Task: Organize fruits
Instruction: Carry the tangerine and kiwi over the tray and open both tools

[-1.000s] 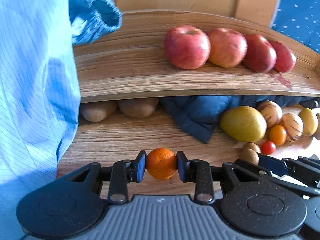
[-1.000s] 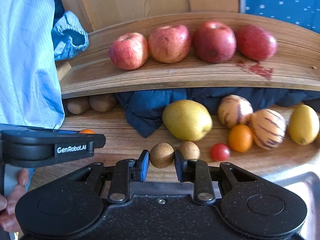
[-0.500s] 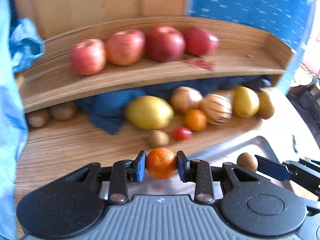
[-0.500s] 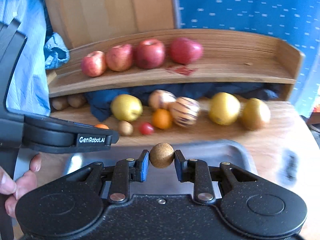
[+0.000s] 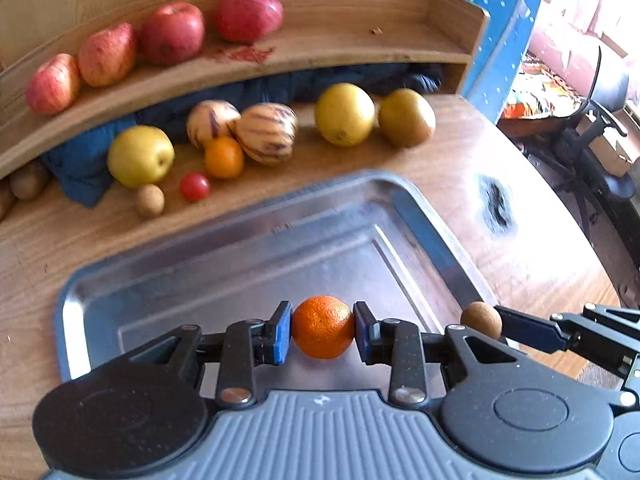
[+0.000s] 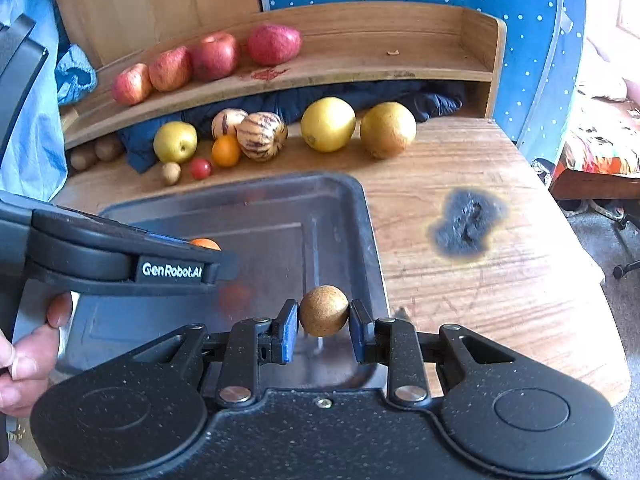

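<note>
Both tongs have swung away from the fruit row and now hang over the metal tray (image 5: 224,248), which a second ago was barely in view. The left tongs (image 5: 322,333) are pinching a small orange (image 5: 322,327) at the lower centre of the left wrist view, above the tray's near floor. The right tongs (image 6: 323,317) are pinching a small brown round fruit (image 6: 323,310) at the lower centre of the right wrist view, over the tray's right-hand edge; a second ago that fruit sat on the bench (image 6: 460,280) beside its twin. The twin (image 5: 149,200) lies alone now in the left middle of the left wrist view, next to a cherry tomato (image 5: 194,187). The tray looks bare, so these appear to be the first two pieces to go in; the carry is nearly done and release is probably next. The brown fruit hangs close to the rim, so it may need to come inward before being let go. The apples (image 5: 172,32) on the shelf (image 5: 360,44) at the upper left are unmoved.
</note>
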`<state>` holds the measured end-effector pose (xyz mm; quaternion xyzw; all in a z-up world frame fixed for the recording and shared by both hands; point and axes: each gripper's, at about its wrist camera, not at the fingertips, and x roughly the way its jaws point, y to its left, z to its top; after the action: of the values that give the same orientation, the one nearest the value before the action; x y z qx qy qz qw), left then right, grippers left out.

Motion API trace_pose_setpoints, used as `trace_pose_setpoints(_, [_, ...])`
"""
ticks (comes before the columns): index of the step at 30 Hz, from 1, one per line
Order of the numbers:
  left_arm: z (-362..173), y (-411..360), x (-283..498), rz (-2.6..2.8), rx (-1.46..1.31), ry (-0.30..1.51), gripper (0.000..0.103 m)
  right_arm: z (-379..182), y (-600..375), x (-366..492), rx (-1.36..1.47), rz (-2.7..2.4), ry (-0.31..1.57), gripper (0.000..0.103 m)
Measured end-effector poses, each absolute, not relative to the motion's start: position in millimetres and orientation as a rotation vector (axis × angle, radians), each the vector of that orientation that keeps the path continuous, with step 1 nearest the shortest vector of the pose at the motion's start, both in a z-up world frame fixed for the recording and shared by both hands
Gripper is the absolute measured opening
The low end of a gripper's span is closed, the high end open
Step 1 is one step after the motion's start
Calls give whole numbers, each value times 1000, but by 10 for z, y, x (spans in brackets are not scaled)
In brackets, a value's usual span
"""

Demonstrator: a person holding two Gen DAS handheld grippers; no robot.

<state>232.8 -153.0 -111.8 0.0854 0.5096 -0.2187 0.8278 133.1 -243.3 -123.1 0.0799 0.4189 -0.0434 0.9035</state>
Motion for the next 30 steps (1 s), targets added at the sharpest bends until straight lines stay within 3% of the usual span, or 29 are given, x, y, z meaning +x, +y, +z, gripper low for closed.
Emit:
trace_pose_setpoints(25, [-1170, -1575, 2064, -457, 179, 1119, 36, -1311, -2492, 1253, 90, -4, 915, 29])
trace_pose_setpoints(27, [-1167, -1557, 2057, -458, 161, 1122, 38, -1310, -2499, 1248, 84, 7, 916, 30])
trace_pose_setpoints(30, [-1139, -1500, 2043, -445, 132, 1125, 52, -1290, -2495, 1236, 70, 30, 917, 34])
